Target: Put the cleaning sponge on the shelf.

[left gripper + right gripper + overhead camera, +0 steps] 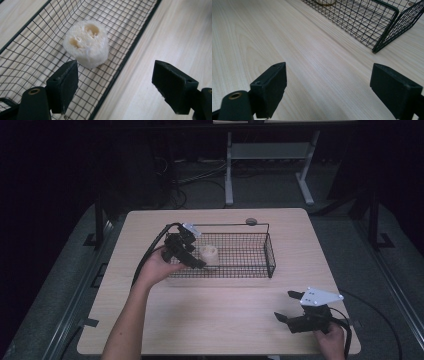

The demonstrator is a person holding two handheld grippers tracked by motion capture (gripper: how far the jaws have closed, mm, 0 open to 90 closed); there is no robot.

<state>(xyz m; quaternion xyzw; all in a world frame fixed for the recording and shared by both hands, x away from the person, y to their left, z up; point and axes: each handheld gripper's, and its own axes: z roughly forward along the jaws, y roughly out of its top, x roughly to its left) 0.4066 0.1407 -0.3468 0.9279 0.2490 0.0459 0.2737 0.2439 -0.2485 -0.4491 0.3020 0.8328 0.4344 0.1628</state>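
A cream loofah piece (pixel 209 253) (pixel 86 46) stands upright inside a black wire basket (pixel 260 238) (pixel 30 52), near its left end. My left gripper (pixel 196 260) (pixel 117 87) hovers over the basket's near rim beside the loofah, open and empty; one jaw is above the basket floor, the other above the table. My right gripper (pixel 287 306) (pixel 334 92) rests open over bare wood at the table's front right, holding nothing. The basket's corner (pixel 384 27) lies well ahead of it.
The light wooden table (pixel 225 315) carries the basket in its middle. A small round grey fitting (pixel 251 221) sits at the table's far edge. Cables trail from both grippers. Beyond the table are a dark floor and a white desk frame (pixel 270 155).
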